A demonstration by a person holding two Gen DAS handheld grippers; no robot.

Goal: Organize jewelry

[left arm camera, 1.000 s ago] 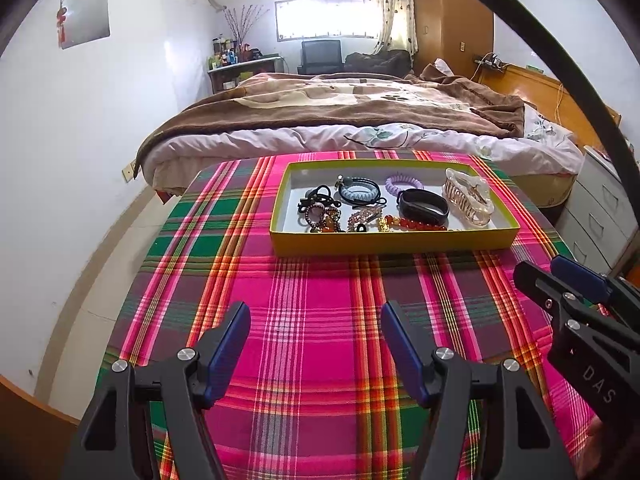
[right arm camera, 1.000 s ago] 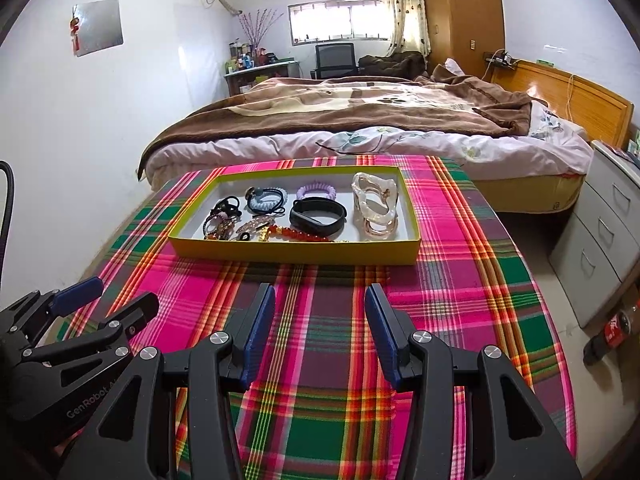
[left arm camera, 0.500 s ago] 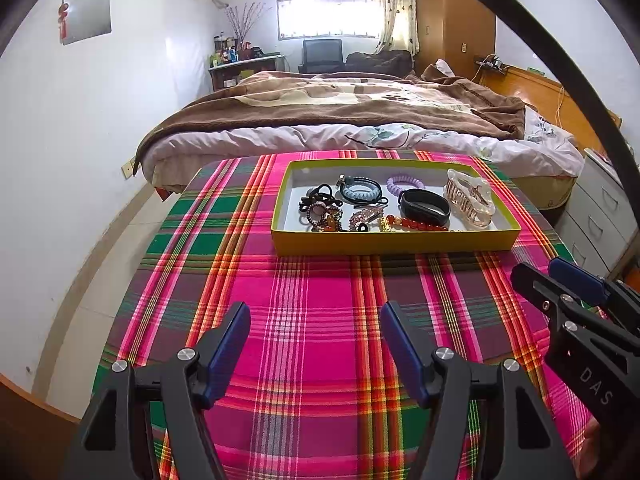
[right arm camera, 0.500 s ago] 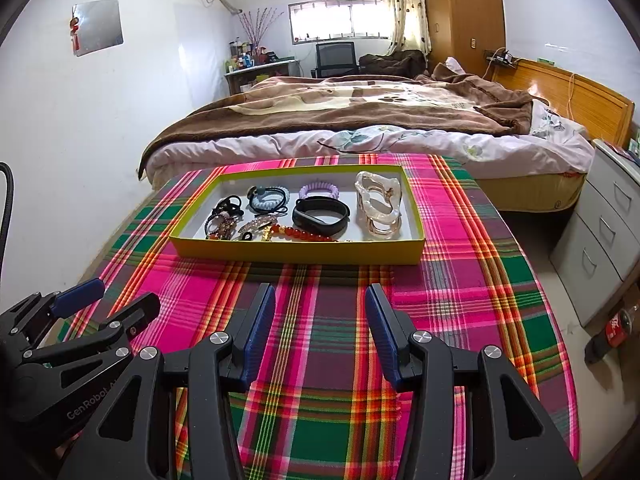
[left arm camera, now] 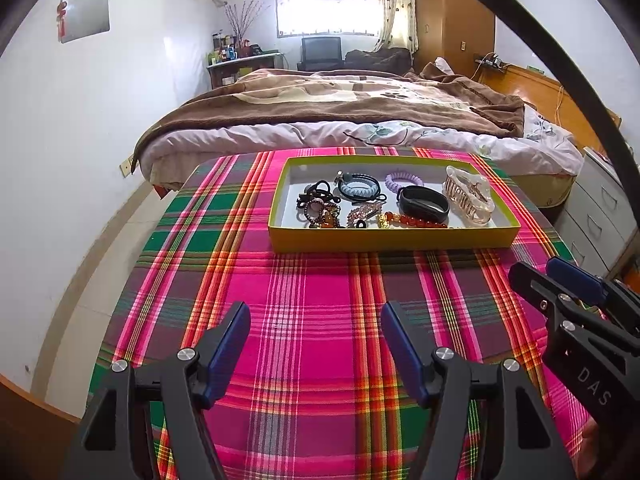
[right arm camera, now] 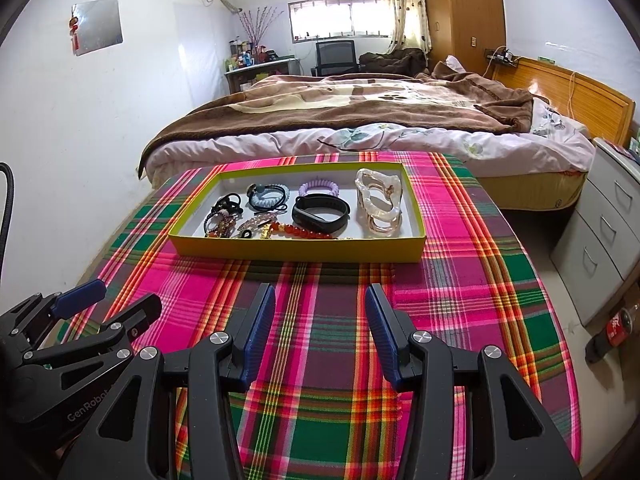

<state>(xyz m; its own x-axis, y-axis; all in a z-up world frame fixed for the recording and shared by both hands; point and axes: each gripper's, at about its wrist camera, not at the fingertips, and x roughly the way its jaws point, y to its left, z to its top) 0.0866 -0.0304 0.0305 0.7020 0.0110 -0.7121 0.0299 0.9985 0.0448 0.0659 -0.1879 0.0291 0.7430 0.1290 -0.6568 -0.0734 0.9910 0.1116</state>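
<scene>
Left wrist view: the left gripper (left arm camera: 315,316) hovers over a plaid tablecloth (left arm camera: 320,280) with its 2 blue-padded fingers spread wide and nothing between them. Ahead, on the far half of the table, sits a shallow yellow tray (left arm camera: 392,240) holding the jewelry. Inside, from left to right: a cluster of black hair ties (left arm camera: 320,192) and dark beads; a pale blue braided bracelet (left arm camera: 358,189); a purple coil tie (left arm camera: 404,181) at the back; a black band (left arm camera: 424,203); and a clear hair claw (left arm camera: 468,198) near the right wall. A red bead bracelet (left arm camera: 416,222) lies along the near wall, just beside the black band. The small pieces at the left overlap, so the items there probably number more than can be told apart. The right gripper (left arm camera: 560,284) enters at the lower right edge, well apart from the tray.

Right wrist view: the right gripper (right arm camera: 320,308) is also wide open and empty, above the cloth short of the tray (right arm camera: 300,250). The hair claw (right arm camera: 378,202) and black band (right arm camera: 320,212) lie in the right half. The left gripper (right arm camera: 108,300) shows at the lower left, its jaws parted. A bed (right arm camera: 360,120) stands beyond the table.
</scene>
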